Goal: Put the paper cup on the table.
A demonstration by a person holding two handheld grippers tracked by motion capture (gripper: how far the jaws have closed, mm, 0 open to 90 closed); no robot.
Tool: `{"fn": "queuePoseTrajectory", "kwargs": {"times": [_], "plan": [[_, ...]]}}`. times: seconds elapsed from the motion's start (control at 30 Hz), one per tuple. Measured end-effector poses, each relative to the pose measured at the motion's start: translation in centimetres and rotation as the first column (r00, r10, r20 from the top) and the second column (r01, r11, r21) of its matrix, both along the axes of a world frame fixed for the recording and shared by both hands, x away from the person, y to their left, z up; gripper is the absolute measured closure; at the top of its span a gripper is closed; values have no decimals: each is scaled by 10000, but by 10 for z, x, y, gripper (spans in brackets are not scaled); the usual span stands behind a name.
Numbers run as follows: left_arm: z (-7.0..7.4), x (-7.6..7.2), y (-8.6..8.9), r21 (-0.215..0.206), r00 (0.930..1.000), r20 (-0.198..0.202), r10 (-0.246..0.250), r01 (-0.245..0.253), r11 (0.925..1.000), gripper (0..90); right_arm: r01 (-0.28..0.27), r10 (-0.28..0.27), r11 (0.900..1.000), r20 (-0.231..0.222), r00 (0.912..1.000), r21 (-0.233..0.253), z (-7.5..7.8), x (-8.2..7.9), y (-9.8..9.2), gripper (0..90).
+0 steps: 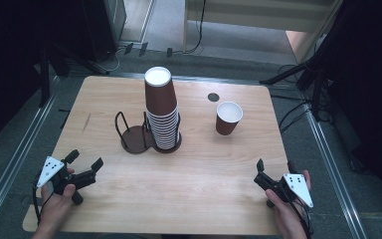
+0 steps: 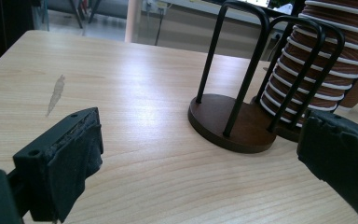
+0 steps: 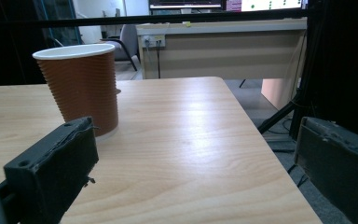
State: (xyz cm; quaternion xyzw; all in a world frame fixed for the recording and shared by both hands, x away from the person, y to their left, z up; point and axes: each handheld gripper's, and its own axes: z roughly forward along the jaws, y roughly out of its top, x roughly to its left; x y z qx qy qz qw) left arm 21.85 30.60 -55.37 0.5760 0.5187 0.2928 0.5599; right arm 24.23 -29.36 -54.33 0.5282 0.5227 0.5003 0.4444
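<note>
A tall stack of brown ribbed paper cups stands mouth down on the right base of a dark wire cup holder; the holder's left base is bare. One brown cup stands upright, white inside, on the table's right half. My left gripper rests open at the near left corner, aimed at the holder. Near the front right corner my right gripper is open, with the single cup ahead to its left. Both hold nothing.
The wooden table has a pale scratch on its left side and a dark round spot behind the single cup. Dark stands, cables and metal rails surround the table on the floor.
</note>
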Motion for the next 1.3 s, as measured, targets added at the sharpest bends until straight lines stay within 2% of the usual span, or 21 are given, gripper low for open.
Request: {"fn": "queuePoseTrajectory", "kwargs": {"times": [0.33,0.6,1.0,1.2,1.3], "plan": [[0,0,0,42,10000,-12,10,-10,10000,8,129,-130,9999,-158,9998,-70,-4,-16,-14,0],[0,0,0,51,10000,-23,-1,1,10000,8,250,-251,9996,-84,9996,-114,-5,-27,-27,0],[0,0,0,49,10000,-67,9,-9,10000,8,118,-117,9997,42,9999,-197,-6,-48,-41,0],[0,1,-1,64,9999,-106,3,-2,10000,8,167,-152,9947,157,9998,-1010,-7,-49,-34,0],[0,2,-1,38,9998,-179,6,-6,10000,8,49,-46,9956,40,10000,-933,-6,-48,-34,10]]}}
